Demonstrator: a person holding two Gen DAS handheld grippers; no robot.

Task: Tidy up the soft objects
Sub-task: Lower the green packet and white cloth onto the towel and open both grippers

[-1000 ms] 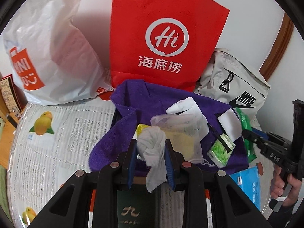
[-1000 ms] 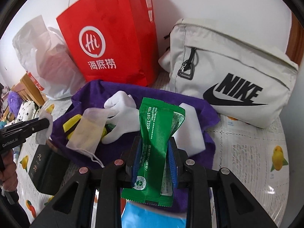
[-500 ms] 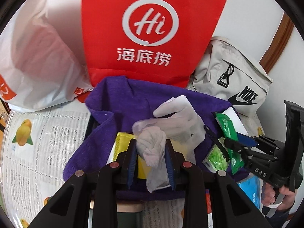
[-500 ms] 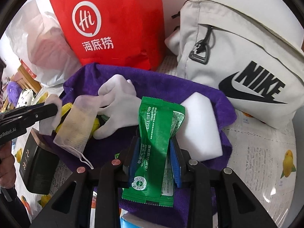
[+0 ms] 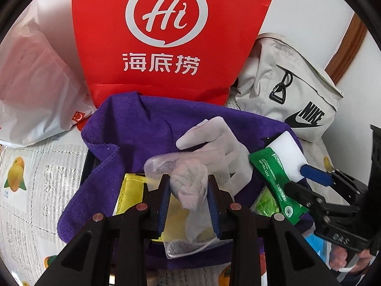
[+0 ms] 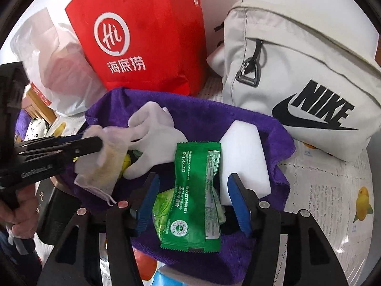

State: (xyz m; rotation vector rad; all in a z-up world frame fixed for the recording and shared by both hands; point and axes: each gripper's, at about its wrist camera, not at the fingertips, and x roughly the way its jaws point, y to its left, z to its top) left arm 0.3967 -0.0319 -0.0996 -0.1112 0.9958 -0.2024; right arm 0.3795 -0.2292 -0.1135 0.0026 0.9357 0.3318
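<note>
My left gripper [image 5: 189, 190] is shut on a knotted white cloth [image 5: 190, 186], held over a mesh pouch [image 5: 190, 238] with yellow contents. These lie on a purple towel [image 5: 133, 128] that lines a dark box. A white glove [image 5: 214, 140], a white sponge block [image 6: 245, 157] and a green packet [image 6: 195, 190] rest on the towel. My right gripper [image 6: 193, 190] is open, its blue pads on either side of the green packet, which lies loose on the towel. The left gripper [image 6: 95, 144] also shows in the right wrist view with the white cloth [image 6: 95, 131].
A red paper bag [image 5: 166, 35] stands behind the towel. A white plastic bag [image 5: 31, 90] is to the left and a beige Nike bag [image 6: 297, 83] to the right. A lemon-print tablecloth [image 6: 333, 190] covers the table. A blue packet [image 6: 173, 278] lies at the near edge.
My right gripper has opened and let go of the green packet, which now lies on the towel. My left gripper has moved forward over the towel, still holding the white cloth.
</note>
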